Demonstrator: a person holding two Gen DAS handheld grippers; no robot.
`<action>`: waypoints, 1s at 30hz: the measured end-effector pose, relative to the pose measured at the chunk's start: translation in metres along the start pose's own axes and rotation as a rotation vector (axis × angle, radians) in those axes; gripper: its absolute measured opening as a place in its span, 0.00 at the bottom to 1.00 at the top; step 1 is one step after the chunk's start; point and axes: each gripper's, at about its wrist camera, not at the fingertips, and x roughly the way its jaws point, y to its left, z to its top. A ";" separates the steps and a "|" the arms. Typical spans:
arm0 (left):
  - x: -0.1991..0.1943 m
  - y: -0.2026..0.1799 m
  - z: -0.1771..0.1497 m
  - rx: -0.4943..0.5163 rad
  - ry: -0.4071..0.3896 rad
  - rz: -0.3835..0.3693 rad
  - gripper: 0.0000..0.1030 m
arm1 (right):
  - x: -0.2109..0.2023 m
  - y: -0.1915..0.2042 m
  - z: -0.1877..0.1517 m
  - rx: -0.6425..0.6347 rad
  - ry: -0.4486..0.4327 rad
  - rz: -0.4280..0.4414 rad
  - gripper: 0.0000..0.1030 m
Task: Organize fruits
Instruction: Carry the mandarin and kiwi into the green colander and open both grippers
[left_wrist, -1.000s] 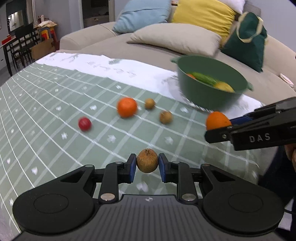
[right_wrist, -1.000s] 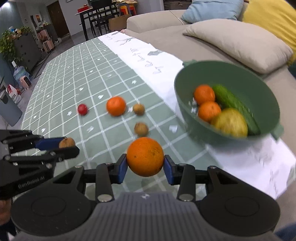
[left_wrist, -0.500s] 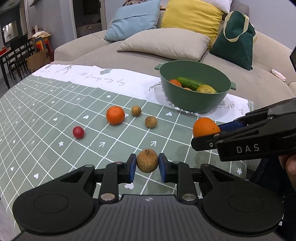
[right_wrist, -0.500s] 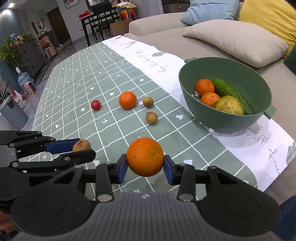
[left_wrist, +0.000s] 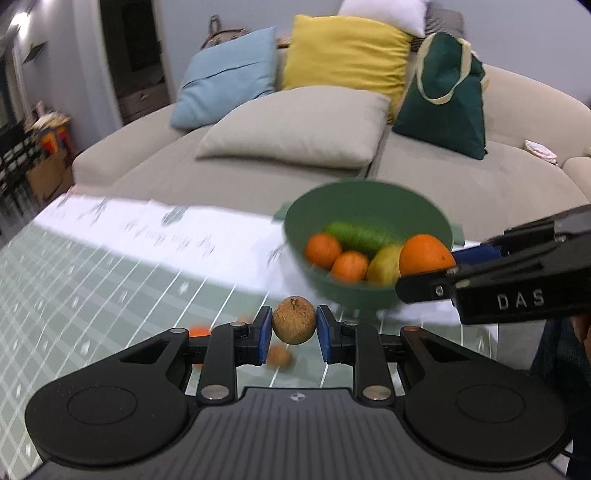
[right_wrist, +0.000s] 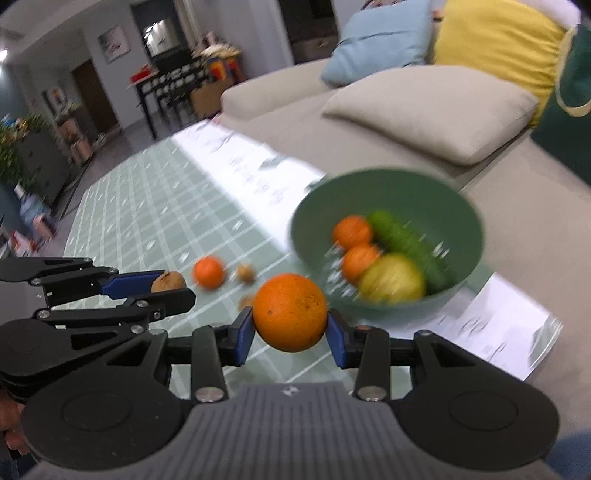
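My left gripper (left_wrist: 294, 326) is shut on a small brown round fruit (left_wrist: 294, 320) and holds it above the table, short of the green bowl (left_wrist: 354, 295). My right gripper (right_wrist: 290, 328) is shut on a large orange (right_wrist: 290, 312), also in the air near the bowl (right_wrist: 458, 221). The bowl holds two oranges, a cucumber and a yellow fruit. In the left wrist view the right gripper's orange (left_wrist: 424, 254) shows at the bowl's right rim. In the right wrist view the left gripper's brown fruit (right_wrist: 168, 282) shows at the left.
An orange (right_wrist: 208, 272) and two small brown fruits (right_wrist: 245, 273) lie on the green checked tablecloth (right_wrist: 147, 206). A beige sofa (left_wrist: 288, 129) with cushions and a green bag (left_wrist: 447, 92) stands behind the table. The white cloth edge (right_wrist: 509, 332) lies under the bowl.
Both grippers have risen and moved forward toward the bowl, fruits still held. The bowl now looks nearer and its contents show from above. The views are blurred by motion.
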 end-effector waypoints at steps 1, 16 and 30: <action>0.006 -0.003 0.006 0.009 -0.004 -0.004 0.28 | 0.000 -0.007 0.006 0.009 -0.013 -0.010 0.37; 0.107 -0.039 0.053 0.123 0.088 -0.023 0.28 | 0.064 -0.084 0.072 0.021 -0.004 -0.098 0.37; 0.146 -0.046 0.050 0.130 0.183 0.000 0.28 | 0.127 -0.104 0.083 -0.001 0.104 -0.141 0.37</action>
